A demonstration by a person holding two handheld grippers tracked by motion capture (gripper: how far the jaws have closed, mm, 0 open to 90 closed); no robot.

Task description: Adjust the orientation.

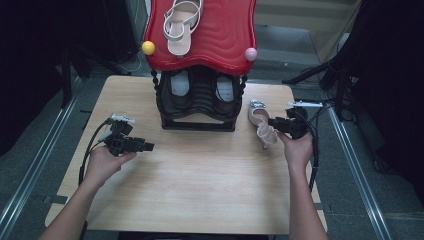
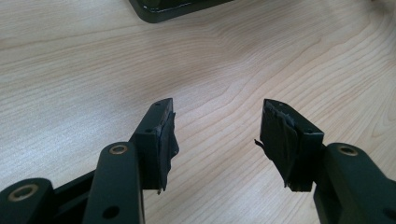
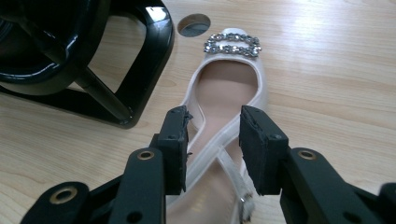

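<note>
The pale sandal point(image 3: 229, 107) lies on the desk point(image 1: 200, 175) just right of the black rack point(image 1: 199, 102), its length running straight ahead between the right gripper's point(image 3: 212, 144) open jaws, while the open-jawed left gripper point(image 1: 142, 146) waits well left of the rack

The bare wooden tabletop point(image 1: 200, 175) lies open before me from six o'clock up to the centre. At twelve o'clock the black ribbed shoe rack point(image 1: 199, 102) with its red wavy top shelf point(image 1: 220, 35) blocks passage. At two o'clock a pale strappy sandal point(image 1: 261, 125) lies just beside the rack, leaving a narrow gap.
</note>
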